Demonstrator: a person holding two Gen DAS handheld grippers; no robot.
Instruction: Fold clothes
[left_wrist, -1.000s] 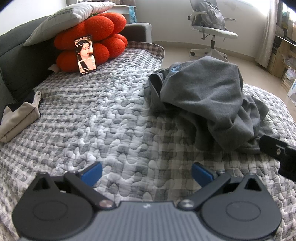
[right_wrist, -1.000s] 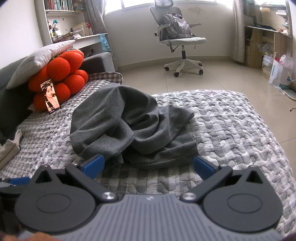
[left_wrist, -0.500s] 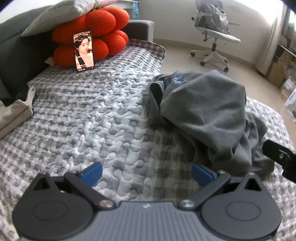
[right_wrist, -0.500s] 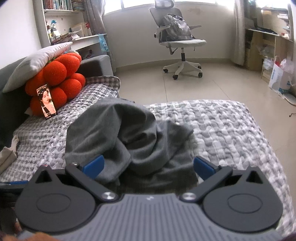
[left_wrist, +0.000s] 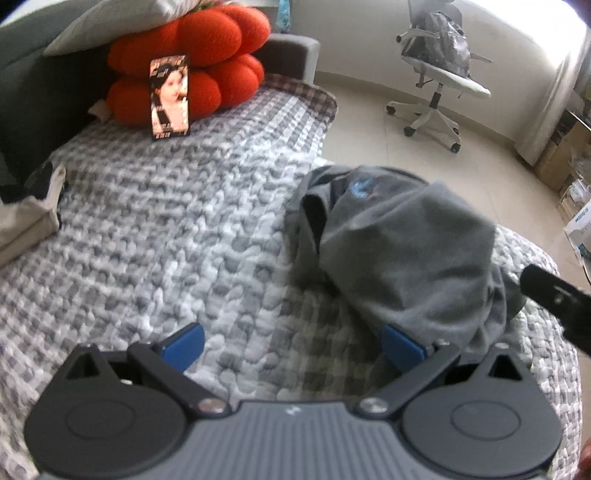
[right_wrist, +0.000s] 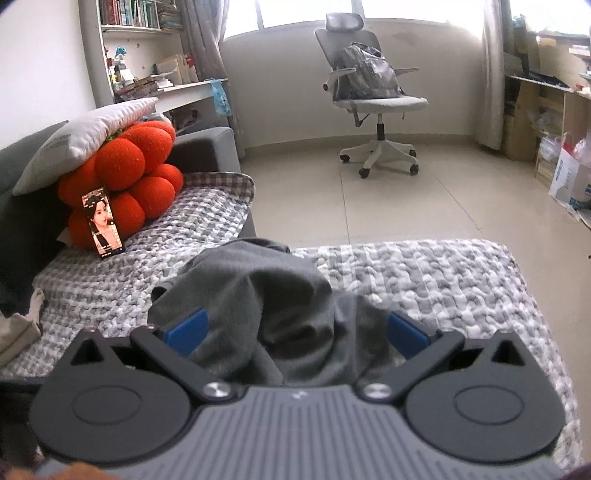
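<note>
— What sort of room is this?

— A bright one: daylight pours through a window (right_wrist: 306, 14) with pale curtains (right_wrist: 493, 70) above a cream wall. The floor (right_wrist: 424, 206) is beige tile.

— And the furniture?

— A white office chair (right_wrist: 373, 99) with a grey backpack (right_wrist: 369, 75) on its seat stands near the window. A bookshelf (right_wrist: 129, 22) and desk (right_wrist: 184, 88) fill the left corner. A grey sofa (left_wrist: 22, 74) carries a checked quilt (left_wrist: 166, 221), an orange cushion (left_wrist: 207, 70) and a white pillow (right_wrist: 88, 133).

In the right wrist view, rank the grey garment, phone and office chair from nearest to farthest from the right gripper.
1. Grey garment: crumpled between the open right gripper fingers.
2. Phone: far left, propped against the orange cushion.
3. Office chair: across the floor.
</note>
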